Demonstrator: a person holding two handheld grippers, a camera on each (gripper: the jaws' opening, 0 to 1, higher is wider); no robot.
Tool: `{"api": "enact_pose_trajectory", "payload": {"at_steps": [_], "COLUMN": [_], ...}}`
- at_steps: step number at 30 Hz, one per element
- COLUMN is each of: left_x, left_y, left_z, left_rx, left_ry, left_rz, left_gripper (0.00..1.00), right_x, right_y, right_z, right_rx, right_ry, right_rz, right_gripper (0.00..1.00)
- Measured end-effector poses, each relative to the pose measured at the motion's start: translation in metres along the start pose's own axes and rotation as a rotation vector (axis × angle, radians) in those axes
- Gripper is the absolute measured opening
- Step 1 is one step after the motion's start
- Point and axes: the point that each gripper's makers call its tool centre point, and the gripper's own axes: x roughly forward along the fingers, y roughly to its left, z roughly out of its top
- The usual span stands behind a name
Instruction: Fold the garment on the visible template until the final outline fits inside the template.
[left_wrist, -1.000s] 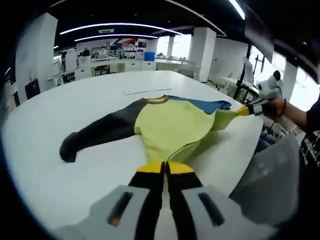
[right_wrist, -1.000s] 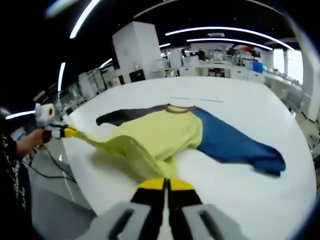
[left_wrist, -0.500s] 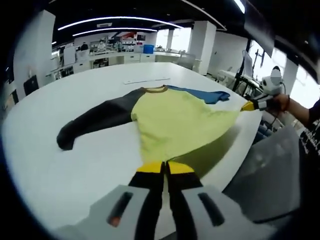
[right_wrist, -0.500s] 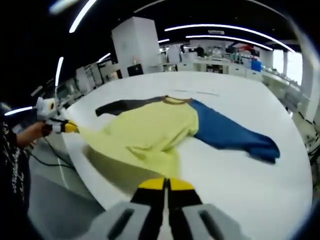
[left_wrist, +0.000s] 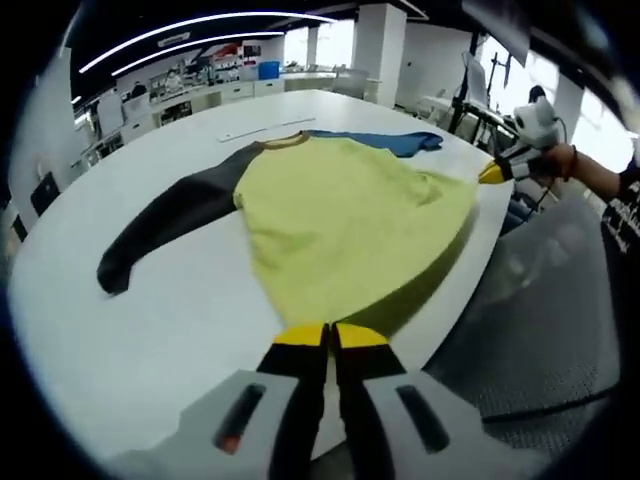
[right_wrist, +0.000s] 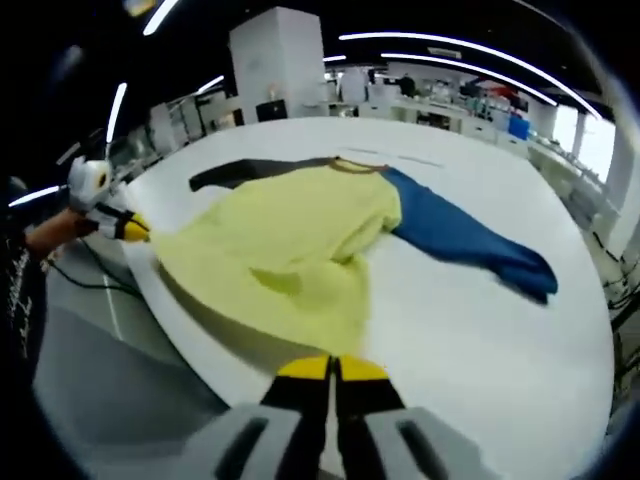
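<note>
Spreading across a large white tabletop in a bright open-plan workroom with white pillars, ceiling light strips and benches far behind, the garment lies with its yellow body toward the near edge, a dark sleeve running out to 9 o'clock in the left gripper view and a blue sleeve running out to 3 o'clock in the right gripper view. The left tongs are closed on the yellow hem at the tabletop's edge; the right tongs are likewise closed on the hem's other corner. The left gripper view shows a pale strip lying on the tabletop beyond the brown collar, and the right tongs at 2 o'clock held by a hand. The right gripper view shows the whole blue sleeve, which is barely a sliver in the other, a fold of yellow cloth bunched near its own tongs, and the left tongs at 9 o'clock. Compared with a second ago, the yellow body has been pulled from a narrow bunched shape into a wide, flatter panel, and the hem now overhangs the tabletop's edge.
</note>
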Motion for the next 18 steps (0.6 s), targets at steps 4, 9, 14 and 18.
{"api": "enact_pose_trajectory", "payload": {"at_steps": [4, 9, 14, 18], "left_x": [0.003, 0.006, 0.008, 0.008], "left_y": [-0.002, -0.007, -0.011, -0.014], "left_z": [-0.009, -0.017, -0.020, -0.022], "left_rx": [-0.004, 0.015, 0.013, 0.023], "left_ry": [0.028, 0.065, 0.084, 0.096], "left_rz": [-0.007, -0.018, -0.023, -0.026], "left_gripper": [0.00, 0.00, 0.00, 0.00], "right_x": [0.003, 0.005, 0.005, 0.006], "right_y": [0.001, 0.000, 0.001, -0.002], "right_z": [-0.009, -0.024, -0.032, -0.039], "right_rx": [-0.011, -0.041, -0.051, -0.046], "right_ry": [0.026, 0.071, 0.101, 0.108], "right_rz": [-0.007, -0.022, -0.023, -0.024], "right_gripper": [0.00, 0.00, 0.00, 0.00]}}
